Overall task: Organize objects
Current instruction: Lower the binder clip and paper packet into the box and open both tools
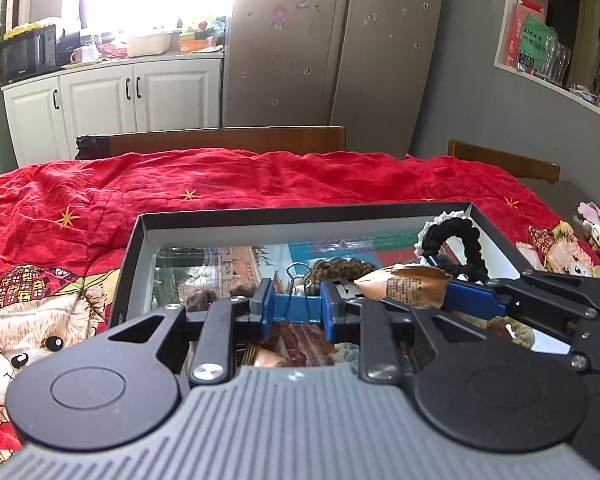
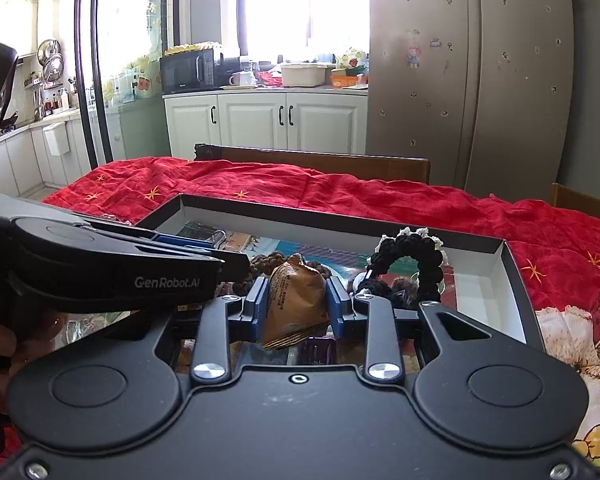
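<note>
— From the left wrist, what's going on?
— The left gripper (image 1: 296, 307) is clenching its jaws on a blue binder clip (image 1: 297, 309), hovering over the black box (image 1: 260, 216) sitting on the red cloth (image 1: 220, 180).

— And from the right wrist?
— The right gripper (image 2: 296, 307) is gripping a brown snack packet (image 2: 296, 304) between its 2 jaws, above the same box. A black braided band (image 2: 412, 260) is lying inside, by the right wall.

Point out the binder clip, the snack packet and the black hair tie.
binder clip (image 1: 296, 309): left wrist view, on its blue body between the pads.
snack packet (image 2: 296, 300): right wrist view, middle of the brown wrapper.
black hair tie (image 2: 410, 248): right wrist view, top of its braided loop.
</note>
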The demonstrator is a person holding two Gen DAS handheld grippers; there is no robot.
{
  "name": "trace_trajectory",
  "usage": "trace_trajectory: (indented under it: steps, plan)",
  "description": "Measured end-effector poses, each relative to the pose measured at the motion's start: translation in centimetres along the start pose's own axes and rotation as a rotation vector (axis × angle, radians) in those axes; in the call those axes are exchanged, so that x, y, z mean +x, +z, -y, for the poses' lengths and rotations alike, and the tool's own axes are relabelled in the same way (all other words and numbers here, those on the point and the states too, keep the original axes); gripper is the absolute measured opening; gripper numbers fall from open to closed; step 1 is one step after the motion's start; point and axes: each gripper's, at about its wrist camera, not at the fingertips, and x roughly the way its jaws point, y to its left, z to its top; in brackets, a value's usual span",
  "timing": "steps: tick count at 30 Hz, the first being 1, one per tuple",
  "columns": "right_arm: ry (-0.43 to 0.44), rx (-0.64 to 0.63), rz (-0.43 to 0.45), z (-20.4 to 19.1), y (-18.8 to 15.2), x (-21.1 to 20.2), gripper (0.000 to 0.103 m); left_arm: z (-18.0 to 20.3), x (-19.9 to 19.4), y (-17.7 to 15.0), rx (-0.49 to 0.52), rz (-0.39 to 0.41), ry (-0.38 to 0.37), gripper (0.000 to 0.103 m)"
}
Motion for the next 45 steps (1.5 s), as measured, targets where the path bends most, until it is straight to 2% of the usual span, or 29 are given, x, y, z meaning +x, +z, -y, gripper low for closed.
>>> trace_trajectory:
  steps: [21, 26, 27, 34, 41, 45]
  plan:
    - [-0.001, -0.004, -0.010, 0.1, -0.4, 0.5, 0.031, 0.0, 0.7, -0.2, -0.011, -0.030, -0.001, 0.029]
    - [0.004, 0.004, -0.005, 0.2, -0.4, 0.4, 0.032, -0.2, 0.5, -0.2, -0.025, -0.028, -0.006, 0.039]
    - [0.005, 0.007, -0.004, 0.3, -0.4, 0.4, 0.032, -0.2, 0.4, -0.2, -0.027, -0.025, -0.005, 0.046]
    - [-0.003, 0.009, 0.000, 0.4, -0.4, 0.3, 0.032, -0.2, -0.2, 0.0, -0.032, -0.011, -0.011, 0.046]
    - [-0.004, 0.008, 0.001, 0.3, -0.5, 0.2, 0.040, -0.2, -1.0, 0.3, -0.038, 0.008, -0.015, 0.047]
    - [-0.003, 0.014, 0.015, 0.3, -0.3, -0.2, 0.045, -0.2, -1.7, 0.4, -0.042, 0.018, -0.016, 0.052]
